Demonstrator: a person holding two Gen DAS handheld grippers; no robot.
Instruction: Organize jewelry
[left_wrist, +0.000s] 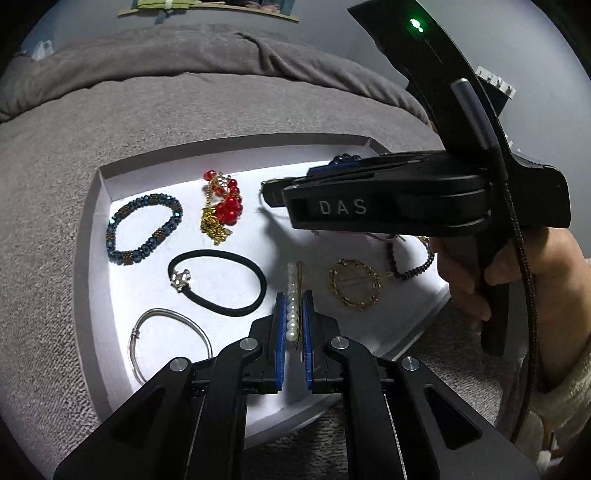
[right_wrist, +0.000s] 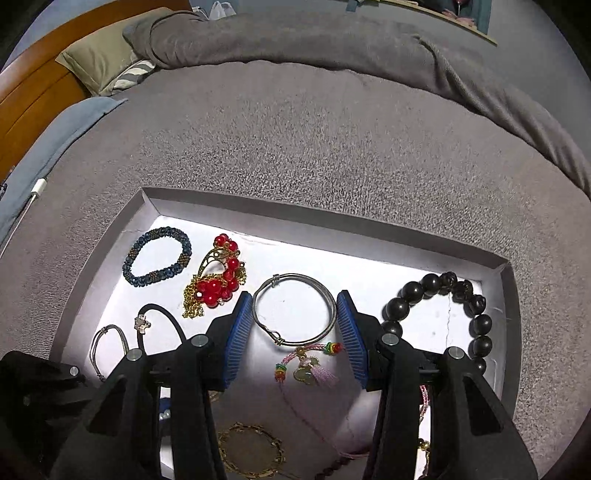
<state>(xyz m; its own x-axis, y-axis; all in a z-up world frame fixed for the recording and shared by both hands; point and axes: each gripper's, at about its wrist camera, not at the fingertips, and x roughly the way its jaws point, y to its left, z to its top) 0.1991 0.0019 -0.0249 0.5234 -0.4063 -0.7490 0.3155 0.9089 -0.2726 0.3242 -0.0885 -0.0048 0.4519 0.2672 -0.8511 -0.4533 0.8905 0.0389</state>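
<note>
A shallow white tray (left_wrist: 96, 229) on a grey blanket holds jewelry. My left gripper (left_wrist: 293, 306) has its blue pads close on either side of a pearl hairpin (left_wrist: 292, 295), which lies on the tray floor; whether they touch it is unclear. My right gripper (right_wrist: 295, 306) is open, its pads either side of a silver wire bangle (right_wrist: 294, 309) that lies flat. In the left wrist view the right gripper's black body (left_wrist: 406, 195) hovers over the tray's right half. A pink cord bracelet (right_wrist: 310, 363) lies just under the bangle.
A blue beaded bracelet (left_wrist: 144, 229), a red and gold bead ornament (left_wrist: 223, 206), a black hair tie (left_wrist: 218, 282), a second silver bangle (left_wrist: 166, 339) and a gold ring brooch (left_wrist: 354, 284) lie in the tray. A dark bead bracelet (right_wrist: 443, 317) lies at its right (right_wrist: 511, 317).
</note>
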